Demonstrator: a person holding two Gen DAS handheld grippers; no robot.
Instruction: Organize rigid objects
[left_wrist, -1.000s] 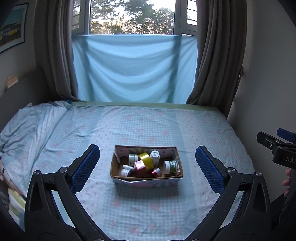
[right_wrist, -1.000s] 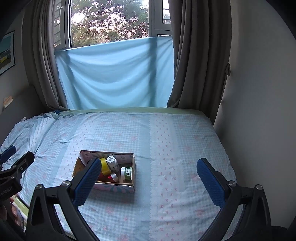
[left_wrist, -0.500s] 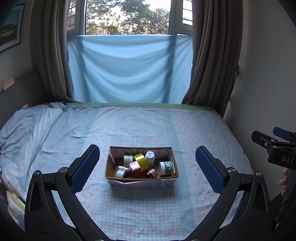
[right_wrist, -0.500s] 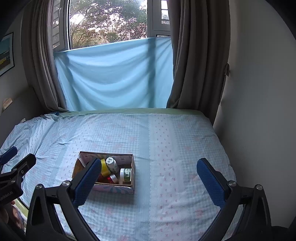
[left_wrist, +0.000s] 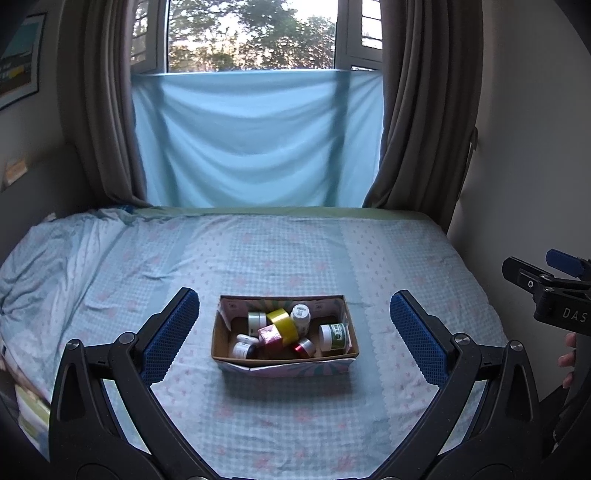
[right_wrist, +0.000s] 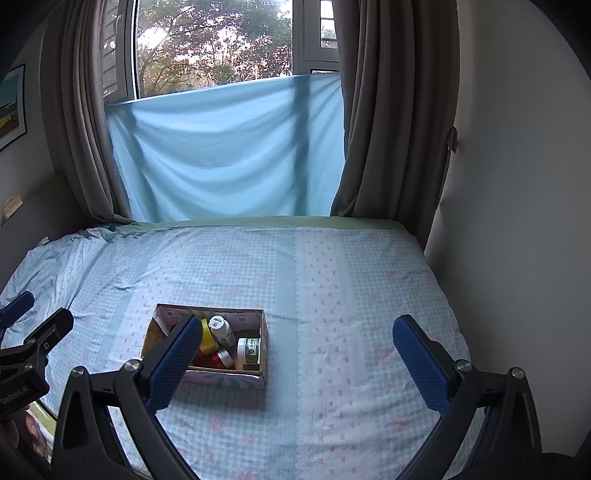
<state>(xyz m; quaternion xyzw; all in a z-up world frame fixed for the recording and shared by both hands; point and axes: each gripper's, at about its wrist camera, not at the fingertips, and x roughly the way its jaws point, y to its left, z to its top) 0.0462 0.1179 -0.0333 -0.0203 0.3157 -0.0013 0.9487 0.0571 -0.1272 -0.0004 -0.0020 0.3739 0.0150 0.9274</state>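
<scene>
A: Where is the stuff to sort?

B: All of it sits in 1 open cardboard box (left_wrist: 284, 360) on the bed (left_wrist: 295, 251), which is covered in a pale blue checked sheet. Inside lie a yellow roll of tape (left_wrist: 283, 325), a white bottle (left_wrist: 301, 316) tilted beside it, a pink box (left_wrist: 269, 335), a red-capped jar (left_wrist: 303, 347), a green-labelled jar (left_wrist: 334, 336) on its side at the right end, and 3 small white jars on the left.

A: And the grippers?

B: The left gripper (left_wrist: 293, 341) hovers short of the box with its jaws spread wide; the box shows between its 2 blue pads (left_wrist: 170, 336). The right gripper (right_wrist: 295, 363) is also spread wide and empty, with the box off to its left, partly behind its left pad (right_wrist: 173, 363).

A: Can each see the other?

B: Yes. The right one shows at the right edge of the left view, with fingertips of a hand (left_wrist: 569, 354) under it.
</scene>
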